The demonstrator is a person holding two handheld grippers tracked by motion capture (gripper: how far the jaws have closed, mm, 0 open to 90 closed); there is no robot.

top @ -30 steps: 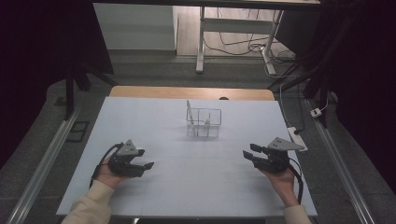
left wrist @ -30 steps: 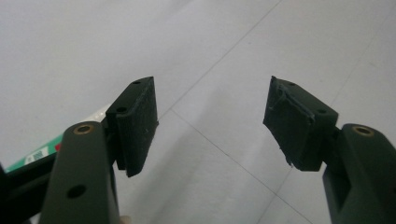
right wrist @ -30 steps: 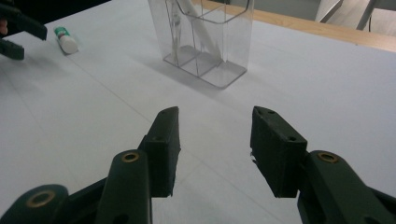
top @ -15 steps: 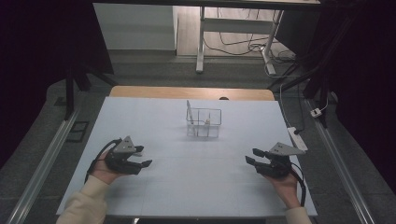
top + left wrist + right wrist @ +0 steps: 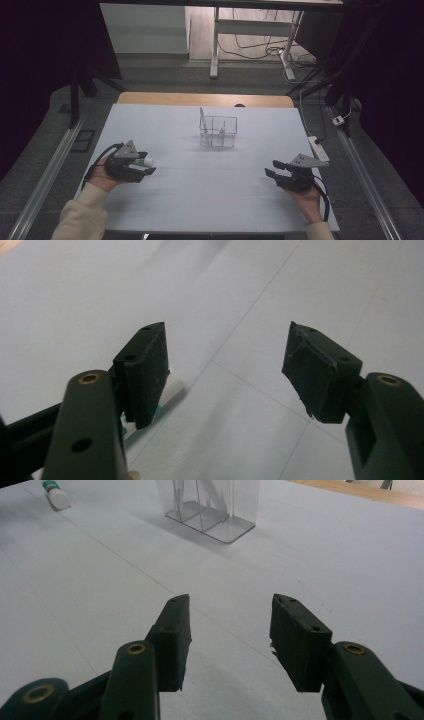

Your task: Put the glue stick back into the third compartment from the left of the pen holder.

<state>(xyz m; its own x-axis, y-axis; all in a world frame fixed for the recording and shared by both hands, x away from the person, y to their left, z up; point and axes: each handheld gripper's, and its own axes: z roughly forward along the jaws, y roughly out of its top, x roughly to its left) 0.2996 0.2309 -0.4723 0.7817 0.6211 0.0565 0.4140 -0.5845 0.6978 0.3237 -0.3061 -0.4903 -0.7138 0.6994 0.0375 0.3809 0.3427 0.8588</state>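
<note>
White counter carries a small white cylindrical tube with green cap beside my left gripper; jaws apart, empty. Light, rigid, rolls easily: grasp mid-body.

This is looking like a lab or test room. Past the grippers, a big white surface is sitting on a wooden table. Grey metal rails are running along both sides. Farther back, cables are lying on the floor under a white desk frame, and dark walls are standing around.
</note>
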